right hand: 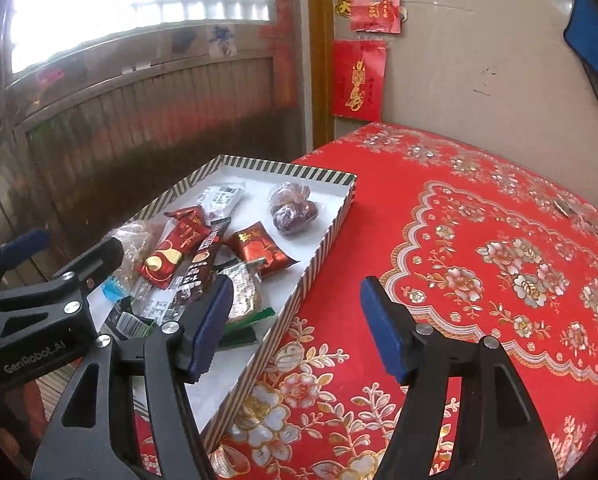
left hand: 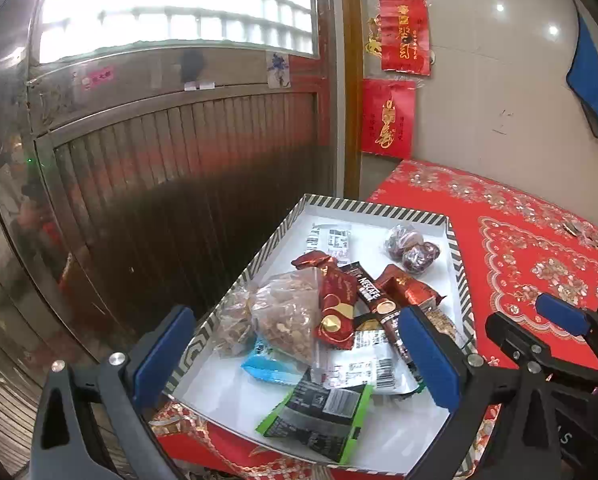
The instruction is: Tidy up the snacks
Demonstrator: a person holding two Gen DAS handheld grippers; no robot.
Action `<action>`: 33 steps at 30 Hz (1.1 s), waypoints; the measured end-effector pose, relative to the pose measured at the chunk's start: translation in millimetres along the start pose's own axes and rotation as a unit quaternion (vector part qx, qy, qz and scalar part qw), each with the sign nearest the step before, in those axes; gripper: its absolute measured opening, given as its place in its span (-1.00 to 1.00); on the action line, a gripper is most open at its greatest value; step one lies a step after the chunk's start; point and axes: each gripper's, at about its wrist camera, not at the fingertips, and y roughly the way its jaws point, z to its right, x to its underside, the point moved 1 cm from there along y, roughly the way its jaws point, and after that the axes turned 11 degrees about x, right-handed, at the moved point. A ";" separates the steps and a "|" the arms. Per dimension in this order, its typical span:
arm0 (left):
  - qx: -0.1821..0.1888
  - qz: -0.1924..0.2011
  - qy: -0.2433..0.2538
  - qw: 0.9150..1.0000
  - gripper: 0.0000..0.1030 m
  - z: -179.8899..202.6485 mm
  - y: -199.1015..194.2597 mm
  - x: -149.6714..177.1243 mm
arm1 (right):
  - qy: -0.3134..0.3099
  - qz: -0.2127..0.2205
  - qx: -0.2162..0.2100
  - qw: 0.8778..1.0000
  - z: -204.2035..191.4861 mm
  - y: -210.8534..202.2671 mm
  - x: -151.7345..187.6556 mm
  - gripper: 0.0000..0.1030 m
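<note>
A shallow white tray with a striped rim [left hand: 415,213] [right hand: 327,240] sits at the left edge of the table and holds several snacks. These include a clear bag of nuts [left hand: 287,312], red wrapped sweets [left hand: 337,300] [right hand: 259,250], a Nescafe stick [left hand: 375,292] [right hand: 203,256], wrapped dates [left hand: 413,250] [right hand: 293,206], a green-edged packet [left hand: 319,412] and a blue packet [left hand: 269,364]. My left gripper [left hand: 299,360] is open and empty, held above the tray's near end. My right gripper [right hand: 297,326] is open and empty over the tray's right rim and the cloth.
A red floral tablecloth [right hand: 479,260] covers the table to the right of the tray. A metal door [left hand: 159,160] stands beyond the table's left edge. A tiled wall with red paper decorations [left hand: 405,36] is behind. A small object [right hand: 567,206] lies on the cloth far right.
</note>
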 end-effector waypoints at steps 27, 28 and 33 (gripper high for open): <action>-0.003 -0.009 -0.004 1.000 1.00 -9.2 4.9 3.9 | -0.020 -0.020 0.000 1.000 -13.3 13.0 0.6 0.29; -0.004 -0.009 -0.004 1.000 1.00 -9.8 5.2 3.7 | -0.021 -0.021 -0.001 1.000 -13.5 13.3 0.9 0.29; -0.010 -0.007 -0.001 1.000 1.00 -10.2 6.3 3.7 | -0.019 -0.020 -0.005 1.000 -14.0 14.1 0.7 0.29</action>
